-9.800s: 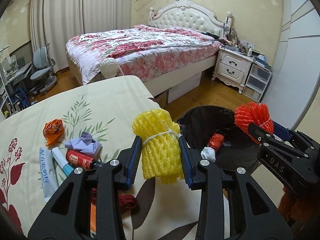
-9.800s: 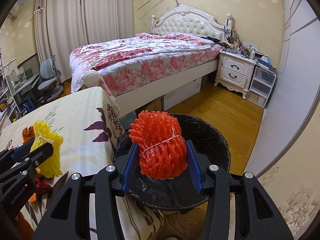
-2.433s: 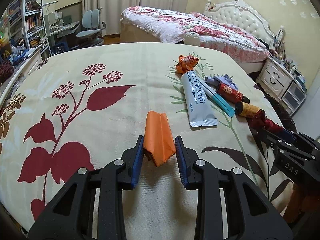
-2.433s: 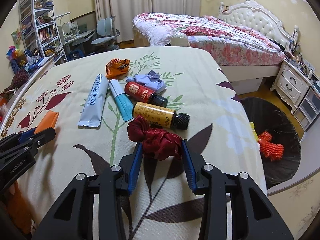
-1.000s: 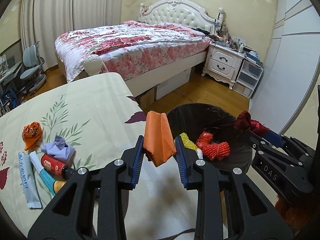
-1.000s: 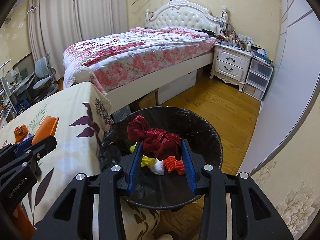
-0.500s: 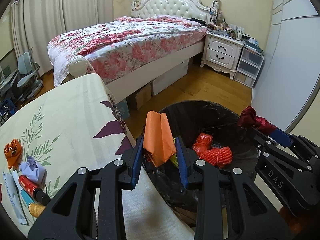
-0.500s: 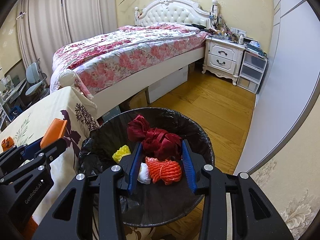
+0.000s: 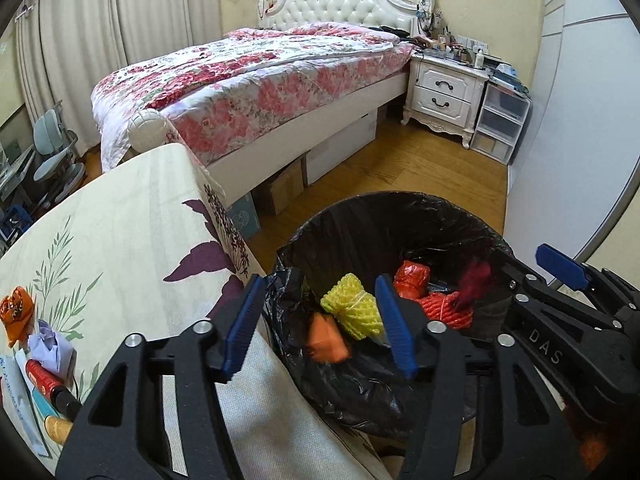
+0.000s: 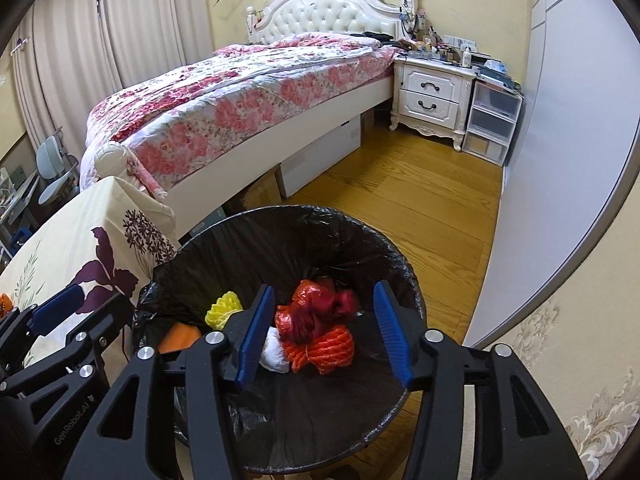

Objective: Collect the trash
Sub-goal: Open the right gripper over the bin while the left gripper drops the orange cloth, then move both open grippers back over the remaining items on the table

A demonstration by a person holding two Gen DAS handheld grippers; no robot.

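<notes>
Here, you hold both grippers over the black-lined trash bin (image 9: 384, 216) that stands on the wood floor beside the table (image 9: 132, 216). Your left gripper (image 9: 320, 324) has just been opening: its jaws stand apart and empty, the orange packet (image 9: 326, 338) lying in the bin beside the yellow foam net (image 9: 352, 312). Your right gripper (image 10: 324, 330) has likewise just been opening, holding nothing, with the dark red cloth (image 10: 320, 312) atop the orange-red net (image 10: 324, 348) inside the bin.

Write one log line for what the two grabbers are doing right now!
left gripper: jaws just opened, orange folded paper dropped | right gripper: jaws just opened, dark red cloth bundle dropped | black-lined trash bin: below both
</notes>
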